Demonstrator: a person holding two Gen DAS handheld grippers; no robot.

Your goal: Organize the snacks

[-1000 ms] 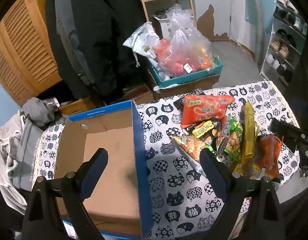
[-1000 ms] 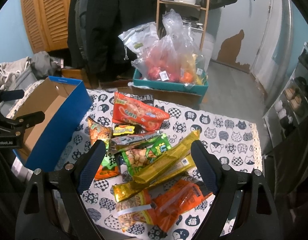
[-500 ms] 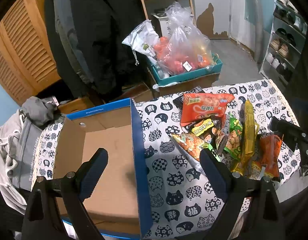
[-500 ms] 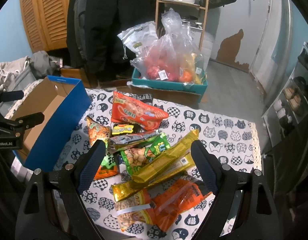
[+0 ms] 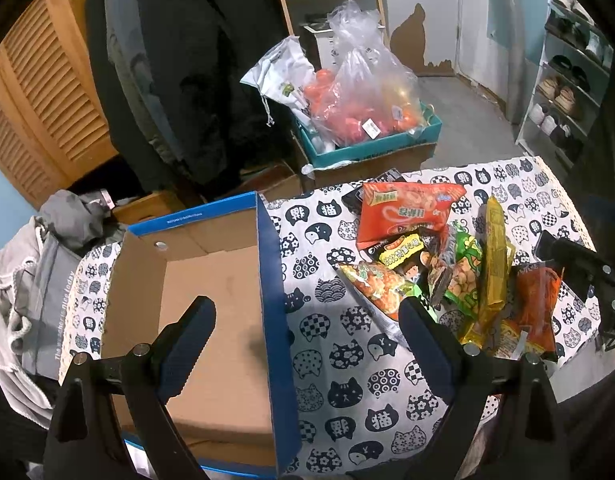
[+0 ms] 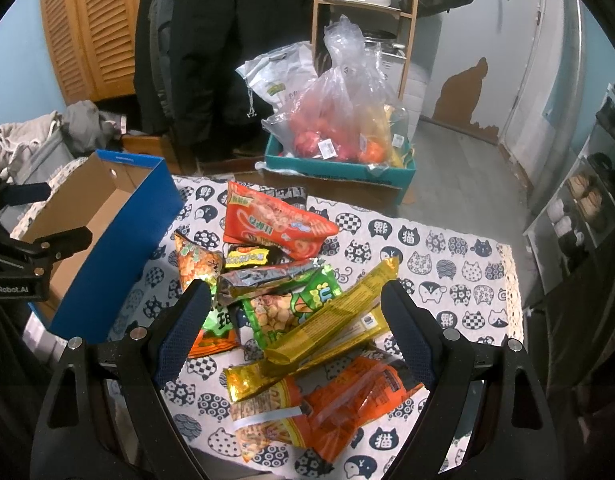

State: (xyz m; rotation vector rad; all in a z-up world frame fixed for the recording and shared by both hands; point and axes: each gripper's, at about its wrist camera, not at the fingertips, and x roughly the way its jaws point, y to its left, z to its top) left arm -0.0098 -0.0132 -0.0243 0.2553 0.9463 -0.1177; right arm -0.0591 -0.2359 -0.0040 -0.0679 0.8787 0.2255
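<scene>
A pile of snack packets lies on the cat-print tablecloth (image 6: 447,264): a red chip bag (image 6: 275,226), a green pea bag (image 6: 285,308), long yellow packets (image 6: 331,320), an orange bag (image 6: 347,404) nearest me. An open blue cardboard box (image 5: 211,304) stands empty at the table's left; it also shows in the right wrist view (image 6: 111,232). My left gripper (image 5: 307,320) is open and empty, above the box's right wall. My right gripper (image 6: 295,308) is open and empty, above the pile. The right gripper's finger (image 5: 579,264) shows at the right of the left wrist view.
A teal box (image 6: 339,168) with plastic bags of fruit stands on the floor behind the table. Dark coats (image 6: 211,40) hang at the back left, grey clothes (image 5: 31,264) lie left of the table, a shoe rack (image 6: 587,200) stands right.
Both views have shifted slightly, as if the grippers drew back or rose a little. The snacks and box have not moved. Both grippers stay open.
</scene>
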